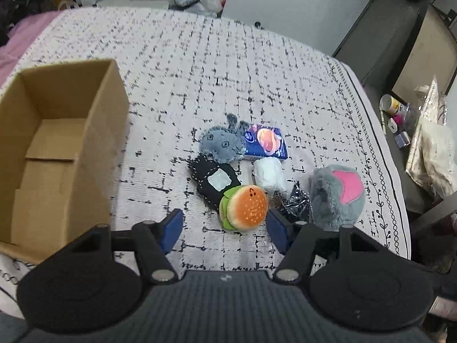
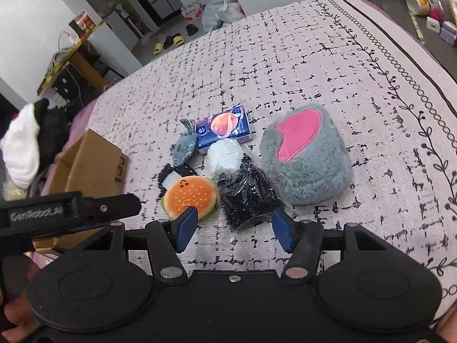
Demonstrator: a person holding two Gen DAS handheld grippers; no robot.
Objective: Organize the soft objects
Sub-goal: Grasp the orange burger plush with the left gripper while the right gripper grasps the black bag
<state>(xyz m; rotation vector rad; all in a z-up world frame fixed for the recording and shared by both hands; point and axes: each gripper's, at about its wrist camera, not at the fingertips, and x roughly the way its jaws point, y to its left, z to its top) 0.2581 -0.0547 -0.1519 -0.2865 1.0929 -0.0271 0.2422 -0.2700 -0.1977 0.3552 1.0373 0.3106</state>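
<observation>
Left gripper [image 1: 224,227] jaws apart, empty, over round plush burger toy [image 1: 245,207]. Right gripper [image 2: 234,228] likewise parted, empty, above crinkly black plastic bag [image 2: 247,195]. Fuzzy grey-pink plush [image 2: 305,154] beside it; blue tissue pack [image 1: 265,142] beyond; open cardboard box [image 1: 57,154] left.

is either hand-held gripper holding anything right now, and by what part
Nothing is held. The left hand-held gripper is open before the burger plush; the right hand-held gripper is open before the black plastic bag.

On the patterned bed, a burger plush [image 1: 245,207] lies beside a black pouch [image 1: 214,181], a grey denim toy [image 1: 224,143], a white bundle [image 1: 268,175] and a fluffy grey-and-pink plush [image 1: 338,195], with an open, empty cardboard box [image 1: 57,148] to their left.
</observation>
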